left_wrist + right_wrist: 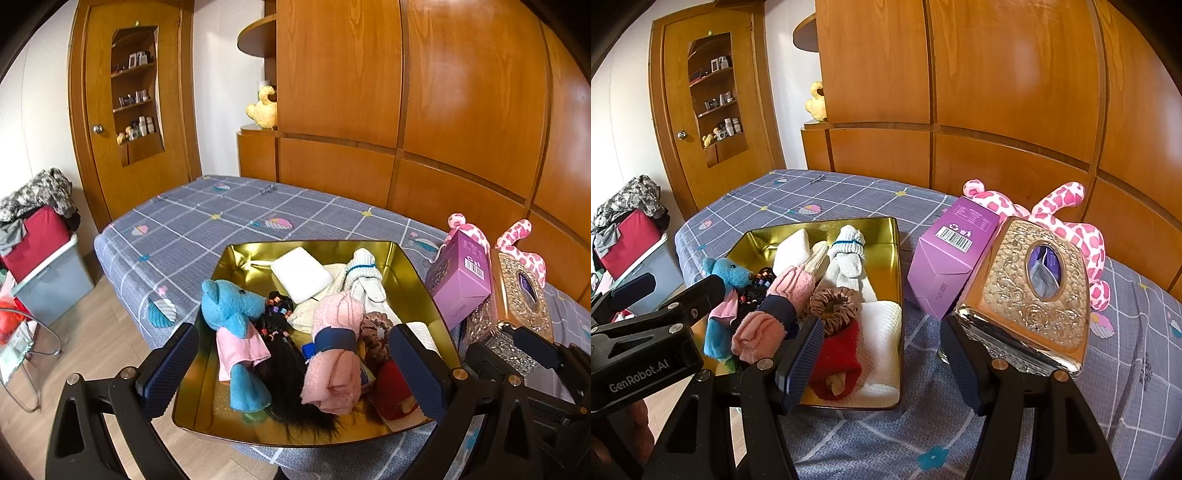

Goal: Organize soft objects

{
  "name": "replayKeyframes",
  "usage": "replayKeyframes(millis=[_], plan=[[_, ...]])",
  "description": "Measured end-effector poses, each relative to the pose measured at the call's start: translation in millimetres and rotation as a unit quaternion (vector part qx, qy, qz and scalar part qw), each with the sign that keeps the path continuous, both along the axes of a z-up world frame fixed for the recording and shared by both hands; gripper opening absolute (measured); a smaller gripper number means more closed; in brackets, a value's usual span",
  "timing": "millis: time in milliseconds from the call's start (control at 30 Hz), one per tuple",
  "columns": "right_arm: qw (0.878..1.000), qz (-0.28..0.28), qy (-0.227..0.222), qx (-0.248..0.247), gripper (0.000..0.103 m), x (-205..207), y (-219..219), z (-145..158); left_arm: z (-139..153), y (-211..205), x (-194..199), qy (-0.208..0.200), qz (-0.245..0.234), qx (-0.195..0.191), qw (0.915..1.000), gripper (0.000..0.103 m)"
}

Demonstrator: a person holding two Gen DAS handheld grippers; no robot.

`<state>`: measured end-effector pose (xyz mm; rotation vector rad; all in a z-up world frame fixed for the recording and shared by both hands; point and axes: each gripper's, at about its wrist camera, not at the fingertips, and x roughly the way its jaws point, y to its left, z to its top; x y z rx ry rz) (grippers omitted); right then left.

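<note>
Basically a bed [207, 221] with a grey checked sheet takes up most of both views, wooden wardrobe panels [406, 92] behind it. On the bed, straight ahead of the left gripper [295, 373], sits a gold metal tin [236, 258], long axis running away from the gripper toward the wardrobe. Left gripper jaws spread wide, straddling the near part of the tin, nothing pinched. Inside, between the jaws: rolled pink towel [332, 354] with a navy band, long axis running away from the gripper, loose end toward it; blue plush toy [232, 314] just left of it, head at the far end, legs near; black hair wig piece [288, 373] between the two. Beyond them a white pad [301, 273] and a bundled white sock [364, 273], tied end pointing away. Brown scrunchie [376, 325] and a red soft item [391, 387] sit by the right finger.

Right gripper [882, 354] jaws also spread, holding nothing, bare sheet between them. Its left finger overlaps the tin's near right corner, the right finger sits just below an ornate gold tissue box [1030, 288], tilted. A purple carton [945, 258] leans between the tin and the tissue box, long axis away from the gripper. Pink spotted plush [1063, 218] lies behind both boxes. Left gripper body crowds the lower left of the right view, covering part of the tin.
</note>
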<state>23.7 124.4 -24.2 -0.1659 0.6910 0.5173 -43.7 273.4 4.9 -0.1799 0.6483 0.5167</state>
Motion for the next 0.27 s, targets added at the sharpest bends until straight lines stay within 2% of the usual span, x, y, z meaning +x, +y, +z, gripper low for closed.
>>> replayKeyframes(millis=[167,267], plan=[[1.0,-0.003,0.001,0.002,0.066,0.3,-0.7,-0.6,2.2,-4.7,-0.7,-0.005,-0.005,0.015,0.9999,0.101],[1.0,-0.005,0.001,0.003,0.066,0.9,-2.0,-0.7,0.7,-3.3,1.0,-0.001,-0.015,0.003,0.9999,0.102]])
